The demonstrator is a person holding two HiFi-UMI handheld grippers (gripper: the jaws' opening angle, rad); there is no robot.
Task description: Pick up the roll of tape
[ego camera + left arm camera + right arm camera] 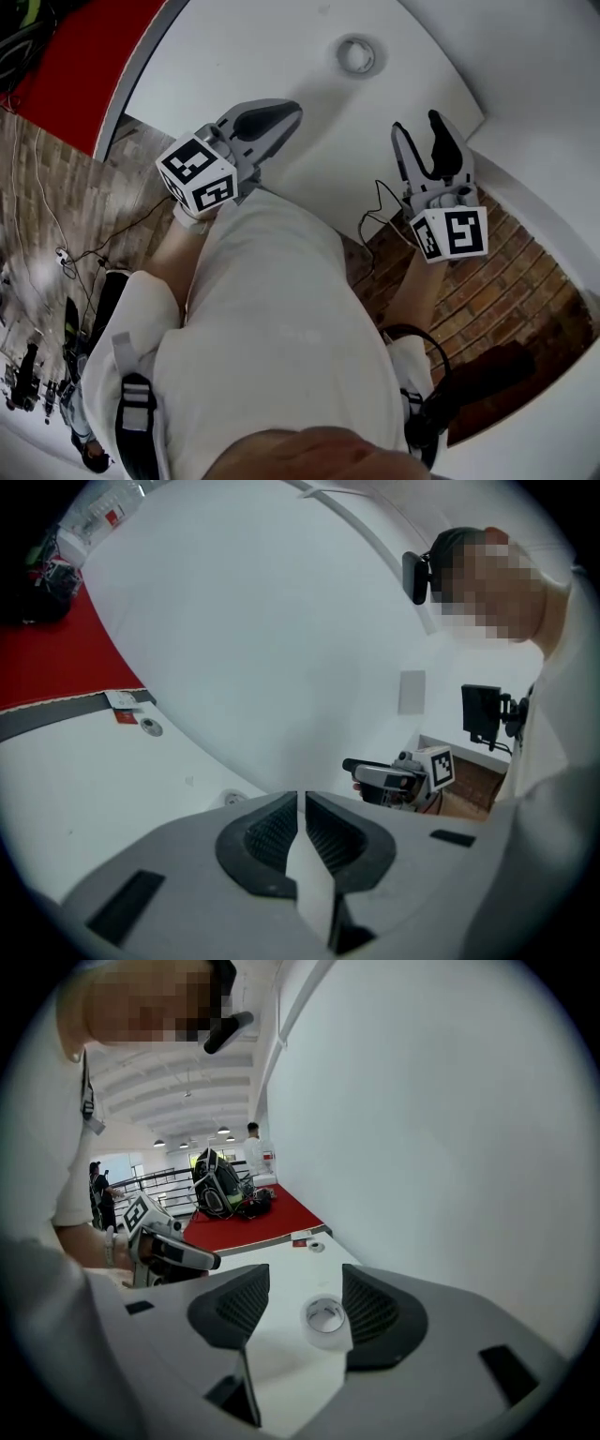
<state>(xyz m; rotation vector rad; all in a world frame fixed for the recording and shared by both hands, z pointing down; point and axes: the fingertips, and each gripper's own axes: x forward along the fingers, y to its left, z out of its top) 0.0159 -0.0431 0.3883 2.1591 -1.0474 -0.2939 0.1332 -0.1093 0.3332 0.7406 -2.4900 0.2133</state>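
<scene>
The roll of tape (356, 54) is a small pale ring lying flat on the white table (262, 47). In the right gripper view the roll of tape (325, 1318) shows in the gap between the jaws, on the table ahead of them. My right gripper (419, 127) is open and empty at the table's near edge, short of the roll. My left gripper (286, 114) hovers over the table's near edge to the left, jaws shut with nothing between them. The left gripper view catches only the roll's rim (234, 798) above its shut gripper (301, 803).
The table's curved front edge runs just under both grippers, and a white wall rises behind it. A red floor area (84, 56) with bags (220, 1190) lies to the left. A black cable (375, 202) hangs over the brick floor. A small round fitting (150, 727) sits further along the table.
</scene>
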